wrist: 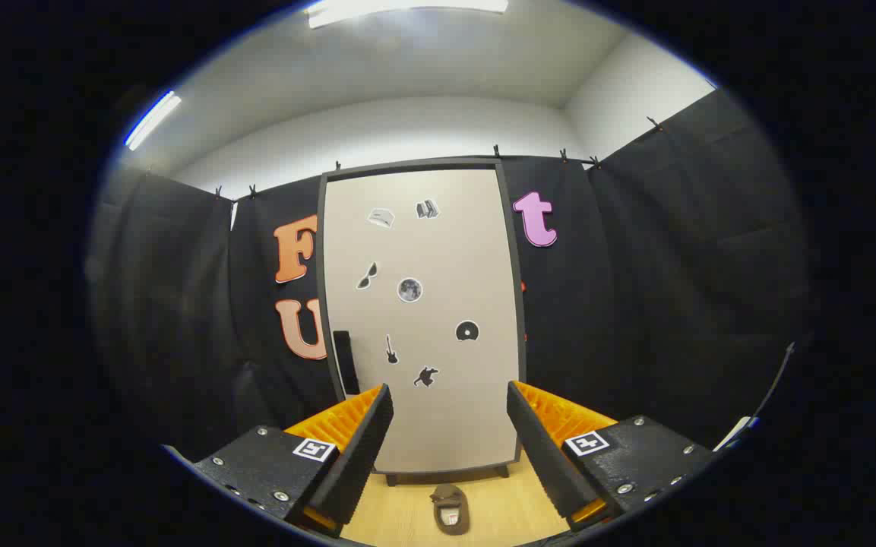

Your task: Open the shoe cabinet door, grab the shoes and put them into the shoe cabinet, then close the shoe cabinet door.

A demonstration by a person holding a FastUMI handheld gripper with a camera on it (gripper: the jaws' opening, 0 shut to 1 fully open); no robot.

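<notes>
The gripper [449, 429] hangs with its fingers spread wide, nothing between them; beyond them stands the cabinet [422, 319], its door [445, 410] closed and dotted with small stickers, a dark handle [345, 362] at its left edge; one shoe [450, 509] lies on the wooden floor [510, 505] before the cabinet, between the fingers.

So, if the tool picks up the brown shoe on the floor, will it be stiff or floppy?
The brown shoe looks like a soft slipper with a low open top, so it probably bends and squashes when pinched. It seems light for its size. Lying flat on the wooden floor, it should slide, not roll. The tool is open, before the closed cabinet door.
</notes>
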